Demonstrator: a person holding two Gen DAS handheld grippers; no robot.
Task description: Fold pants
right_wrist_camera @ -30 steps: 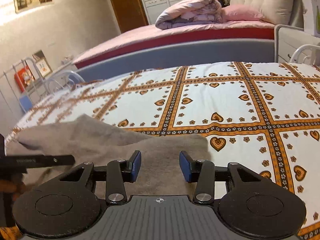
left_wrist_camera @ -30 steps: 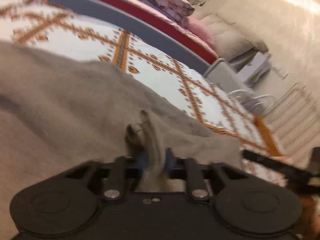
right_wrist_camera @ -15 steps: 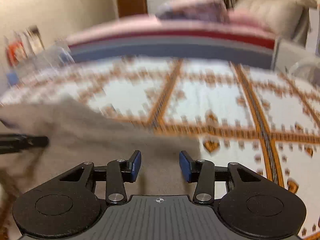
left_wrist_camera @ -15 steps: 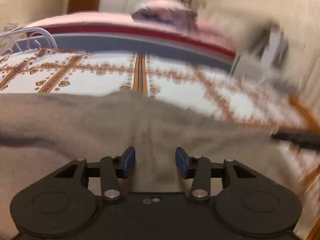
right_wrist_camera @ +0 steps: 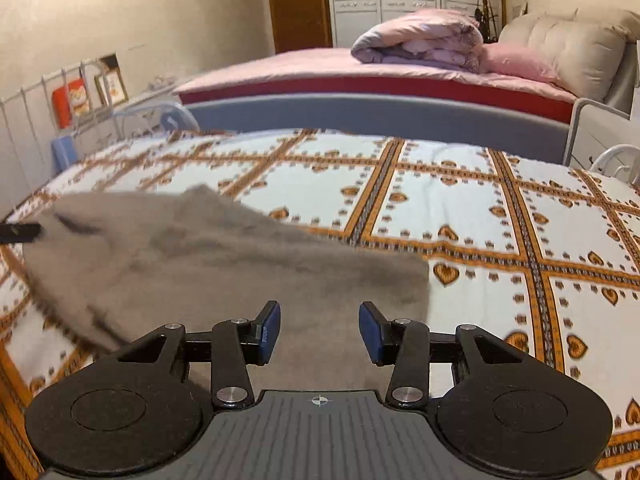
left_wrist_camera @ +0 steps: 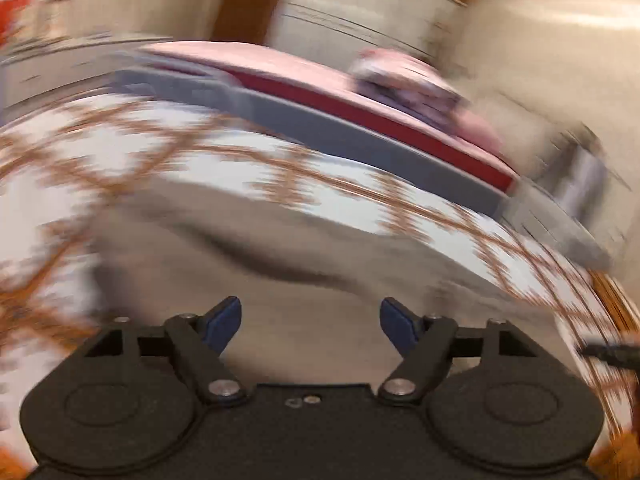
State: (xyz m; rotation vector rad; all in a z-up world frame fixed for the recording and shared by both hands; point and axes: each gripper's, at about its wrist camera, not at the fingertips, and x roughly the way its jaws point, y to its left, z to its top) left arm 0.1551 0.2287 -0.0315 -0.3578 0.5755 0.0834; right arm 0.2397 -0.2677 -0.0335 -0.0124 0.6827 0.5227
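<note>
Pants (right_wrist_camera: 224, 264) lie as a grey, fuzzy heap on the patterned bedspread (right_wrist_camera: 460, 200), filling the lower left and centre of the right wrist view and running under both tools. Right gripper (right_wrist_camera: 319, 330): jaws stand wide apart and hold nothing, with the blue pads (right_wrist_camera: 269, 330) hovering over the near part of the cloth, whose right edge ends just past the right pad. Left gripper (left_wrist_camera: 311, 326): jaws spread wider yet, also empty, with grey cloth (left_wrist_camera: 320, 264) below and ahead of them; this view is badly smeared, so I cannot tell whether the pads touch the fabric. A dark fold or crease crosses the cloth in the middle of that frame. The thin black bar at the far left edge of the right view is likely the left tool's finger.

Farther out, beyond the bedspread, stand a grey bed rail (right_wrist_camera: 380, 114), a pink bed with a rolled quilt (right_wrist_camera: 420, 46) in the upper centre, and a white wire rack (right_wrist_camera: 48, 96) at upper left.

Judging by its look, the cloth is soft, thick and limp, light enough to lift but prone to sag and bunch, and not slippery. A pinch at a corner or hem, one per tool, should carry it best; the right-hand corner near the right pad looks like the readiest hold.
</note>
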